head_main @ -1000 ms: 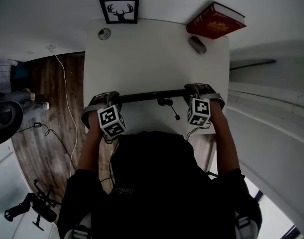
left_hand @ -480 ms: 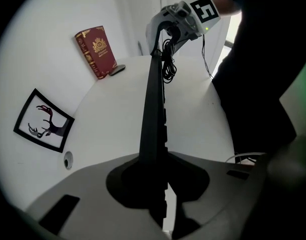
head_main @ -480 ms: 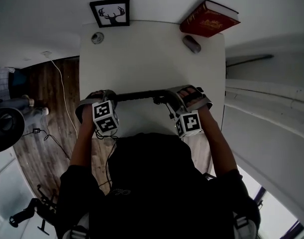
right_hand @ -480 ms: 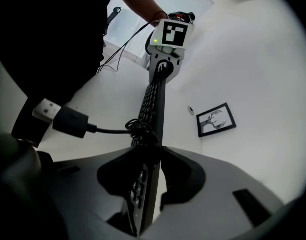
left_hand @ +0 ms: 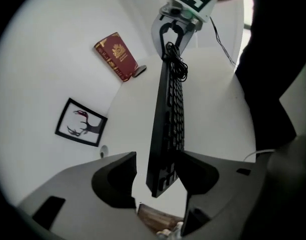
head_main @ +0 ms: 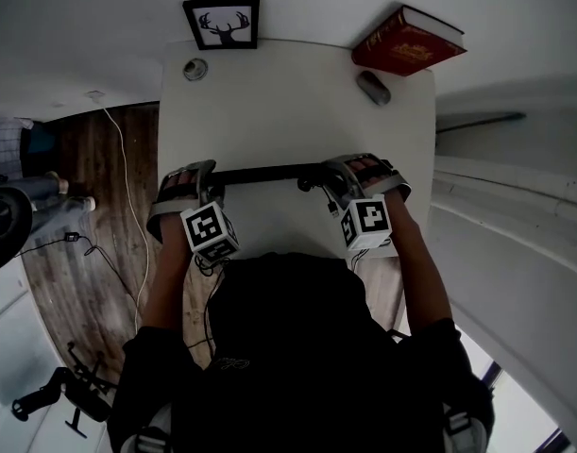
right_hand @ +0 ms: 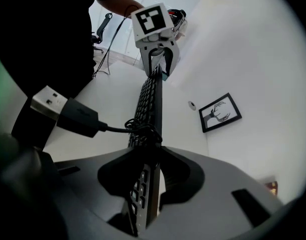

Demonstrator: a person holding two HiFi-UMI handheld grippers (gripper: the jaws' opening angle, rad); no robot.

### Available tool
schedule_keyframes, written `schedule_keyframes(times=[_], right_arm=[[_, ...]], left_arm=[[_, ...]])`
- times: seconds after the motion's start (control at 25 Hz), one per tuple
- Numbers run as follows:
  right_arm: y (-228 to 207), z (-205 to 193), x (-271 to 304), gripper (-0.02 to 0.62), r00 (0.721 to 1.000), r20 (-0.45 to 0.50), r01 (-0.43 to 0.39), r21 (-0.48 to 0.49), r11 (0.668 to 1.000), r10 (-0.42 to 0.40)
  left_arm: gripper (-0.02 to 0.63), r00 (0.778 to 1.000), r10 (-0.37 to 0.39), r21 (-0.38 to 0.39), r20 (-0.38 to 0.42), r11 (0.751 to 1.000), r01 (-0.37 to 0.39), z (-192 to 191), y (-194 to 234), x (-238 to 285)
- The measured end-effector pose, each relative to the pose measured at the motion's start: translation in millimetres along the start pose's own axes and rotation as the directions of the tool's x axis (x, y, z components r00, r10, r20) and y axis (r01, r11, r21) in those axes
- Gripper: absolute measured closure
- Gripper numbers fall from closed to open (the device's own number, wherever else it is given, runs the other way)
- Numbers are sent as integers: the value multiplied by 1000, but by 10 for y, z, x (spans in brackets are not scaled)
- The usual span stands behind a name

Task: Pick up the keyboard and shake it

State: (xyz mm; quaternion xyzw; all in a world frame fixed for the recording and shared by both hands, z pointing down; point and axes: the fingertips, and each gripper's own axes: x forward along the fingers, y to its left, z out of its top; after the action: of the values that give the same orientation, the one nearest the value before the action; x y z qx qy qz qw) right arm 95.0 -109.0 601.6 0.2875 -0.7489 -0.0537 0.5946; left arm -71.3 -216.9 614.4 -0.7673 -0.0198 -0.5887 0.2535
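A black keyboard (head_main: pixel 264 173) hangs on edge above the white table (head_main: pixel 288 111), spanning my two grippers. My left gripper (head_main: pixel 201 176) straddles its left end. In the left gripper view the keyboard (left_hand: pixel 168 119) leans on one pad while a clear gap shows at the other. These jaws have just been opening, so the left gripper (left_hand: pixel 158 176) is open. My right gripper (right_hand: pixel 151 171) has been closing and is shut on the keyboard (right_hand: pixel 150 99) near its coiled cable (right_hand: pixel 142 129). The USB plug (right_hand: pixel 62 114) dangles free.
At the table's far edge lie a red book (head_main: pixel 408 41), a grey mouse (head_main: pixel 373 88) and a small round object (head_main: pixel 195 68). A framed deer picture (head_main: pixel 222 22) stands behind them. Wooden floor with a white cord (head_main: pixel 127 187) lies to the left.
My right gripper has moved left along the keyboard, closer to the cable. The left gripper has shifted slightly left and up in the picture, and the keyboard sits a little higher.
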Motion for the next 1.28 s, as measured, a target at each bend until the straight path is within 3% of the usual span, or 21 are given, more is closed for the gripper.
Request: schedule_keyframes(times=[0.08, 0.16, 0.32, 0.44, 0.6, 0.92, 1.12, 1.28], right_arm=[[-35, -19, 23, 485, 1000, -2, -2, 13, 1000, 2], [-41, -29, 35, 485, 1000, -8, -4, 23, 1000, 4], [-55, -10, 53, 486, 1000, -18, 1, 38, 999, 0], [-73, 12, 70, 486, 1000, -21, 7, 46, 999, -6], [-117, -26, 110, 486, 999, -27, 23, 77, 997, -21], [-220, -98, 202, 485, 999, -13, 36, 145, 989, -35], [-246, -156, 280, 485, 1000, 18, -1, 205, 979, -3], [-238, -211, 379, 485, 995, 54, -93, 240, 966, 82]], left_arm=[[365, 994, 109, 82, -7, 991, -108, 109, 86, -125], [365, 989, 143, 129, 43, 981, -147, 331, 49, -181], [361, 991, 70, 184, 116, 979, -90, 769, -147, -37], [360, 992, 17, 221, 121, 974, -44, 944, -238, 136], [382, 993, 47, 228, 111, 971, -72, 997, -194, 296], [371, 991, 27, 217, 132, 975, -56, 1032, -95, 403], [371, 991, -84, 223, 107, 973, 58, 994, -95, 521], [367, 964, -252, 238, 88, 945, 226, 1009, -65, 625]])
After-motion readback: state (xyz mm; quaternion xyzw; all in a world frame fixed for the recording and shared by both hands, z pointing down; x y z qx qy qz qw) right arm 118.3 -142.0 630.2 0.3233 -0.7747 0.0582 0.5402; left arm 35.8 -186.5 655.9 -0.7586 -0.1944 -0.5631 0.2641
